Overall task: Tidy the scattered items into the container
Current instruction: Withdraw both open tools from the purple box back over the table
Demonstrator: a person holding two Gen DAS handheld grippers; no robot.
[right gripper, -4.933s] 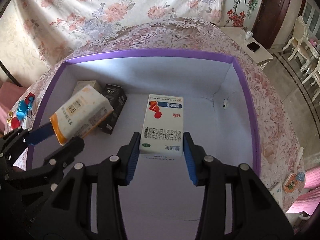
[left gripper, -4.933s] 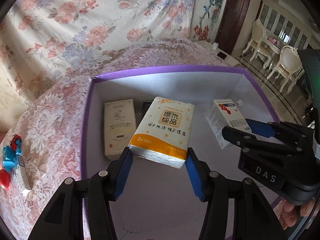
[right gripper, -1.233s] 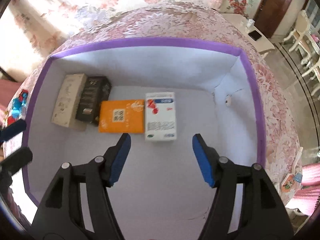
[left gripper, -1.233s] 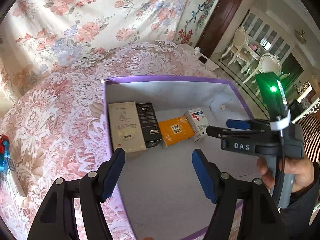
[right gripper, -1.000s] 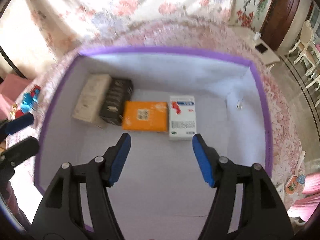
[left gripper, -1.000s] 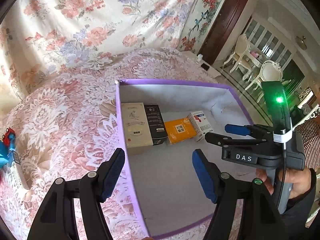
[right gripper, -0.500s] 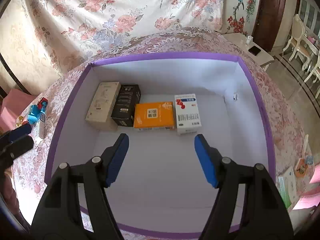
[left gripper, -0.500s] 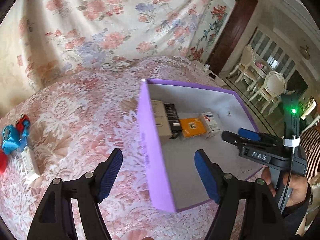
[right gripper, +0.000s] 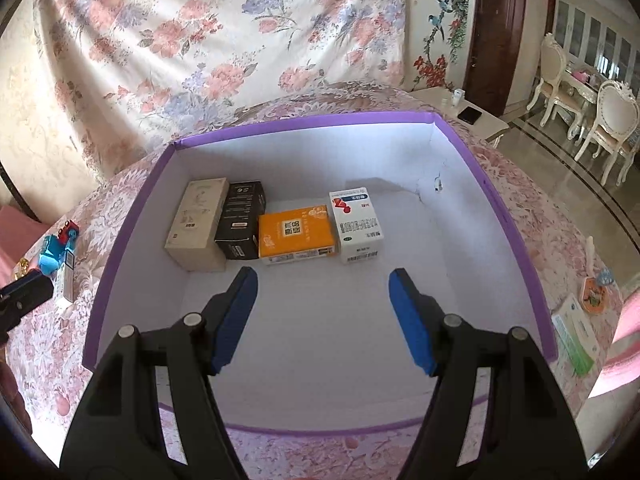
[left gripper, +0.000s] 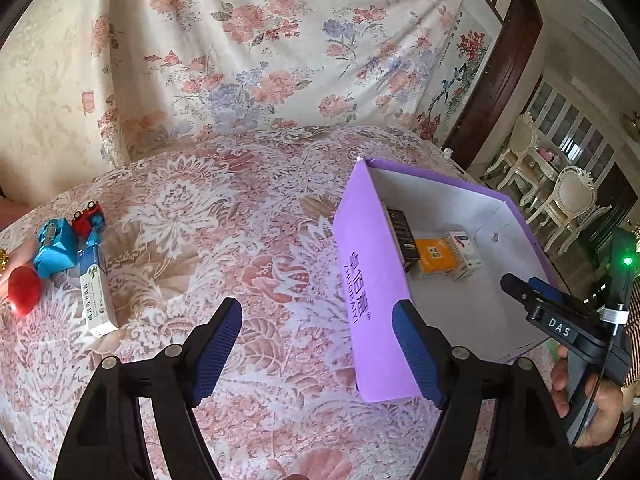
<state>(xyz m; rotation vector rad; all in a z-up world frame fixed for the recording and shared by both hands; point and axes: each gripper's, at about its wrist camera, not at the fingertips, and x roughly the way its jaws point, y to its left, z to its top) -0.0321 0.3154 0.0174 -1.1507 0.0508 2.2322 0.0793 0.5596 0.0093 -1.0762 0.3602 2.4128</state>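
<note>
Above the lace-covered worktop [left gripper: 224, 216], the left claw [left gripper: 316, 344] is spread wide and holds nothing, its right pad overlapping the purple box [left gripper: 368, 288] wall in view. The right claw [right gripper: 322, 316] hangs over the box's white floor, equally wide and empty. Inside, four packets lie flat in a row toward the far wall, touching side by side, long axes mostly running front to back: a beige carton [right gripper: 198, 222], a black carton [right gripper: 240, 220], an orange tissue pack [right gripper: 296, 234] and a white medicine box [right gripper: 356, 224] with red marks. Well off to the left on the worktop lie a white-and-green tube box [left gripper: 94, 292] pointing away, a blue toy [left gripper: 56, 248], a red toy car [left gripper: 88, 214] and a red ball [left gripper: 24, 290].
</note>
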